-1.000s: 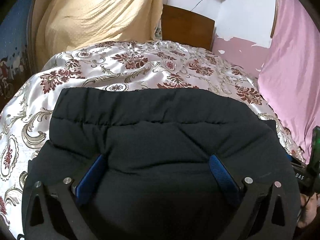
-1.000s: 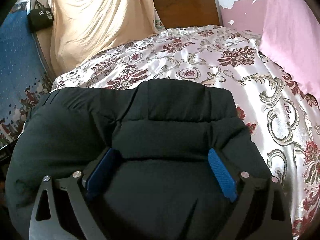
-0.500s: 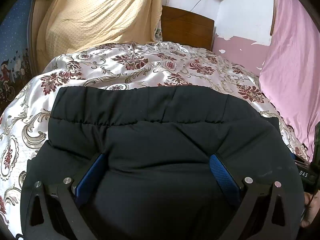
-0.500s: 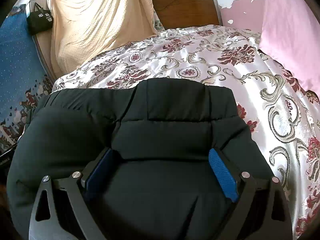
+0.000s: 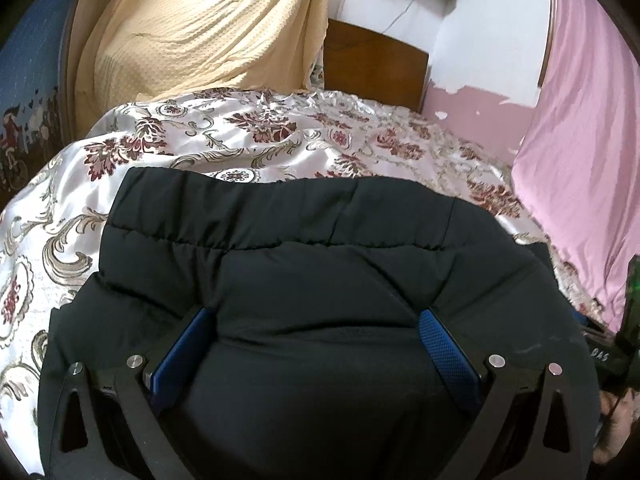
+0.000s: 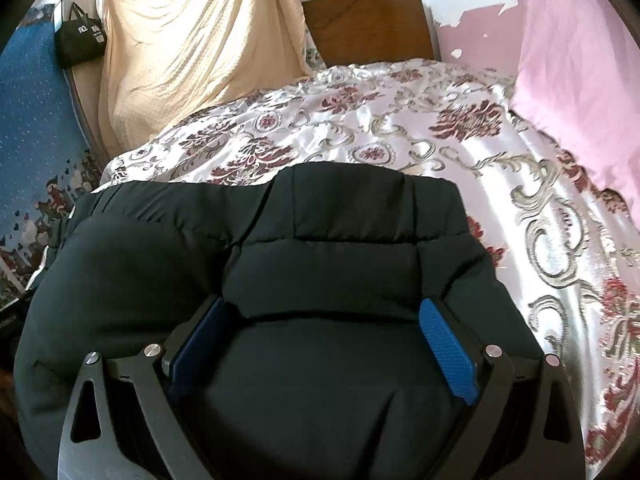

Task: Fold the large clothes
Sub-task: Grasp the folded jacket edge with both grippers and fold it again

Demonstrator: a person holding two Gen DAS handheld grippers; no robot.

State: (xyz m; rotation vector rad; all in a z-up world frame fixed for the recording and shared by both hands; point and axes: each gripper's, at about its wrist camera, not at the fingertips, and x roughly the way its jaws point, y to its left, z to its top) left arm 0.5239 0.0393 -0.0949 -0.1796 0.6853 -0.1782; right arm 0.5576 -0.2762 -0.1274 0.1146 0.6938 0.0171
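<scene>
Our left gripper [image 5: 316, 336] and right gripper [image 6: 324, 330] spread wide, black padded jacket [image 5: 312, 264] bulging between, probably ungripped, on floral bedspread [image 6: 460, 148]

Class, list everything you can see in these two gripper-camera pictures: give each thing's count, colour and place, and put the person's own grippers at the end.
Padded jacket: one, black, lying on the bed, bulging up between both grippers' fingers.
Bedspread: one, white satin with maroon flowers, covering the bed under the jacket.
Headboard: one, brown wood, at the far end of the bed.
Draped cloth: one, cream, hanging far left of the headboard.
Curtain: one, pink, along the right side.
Bag: one, black, hanging at far left.
Patterned cloth: one, blue, at the left edge.
Left gripper: one, black with blue pads, jaws wide, pressed into the jacket.
Right gripper: one, same colours, jaws wide, on the jacket.
</scene>
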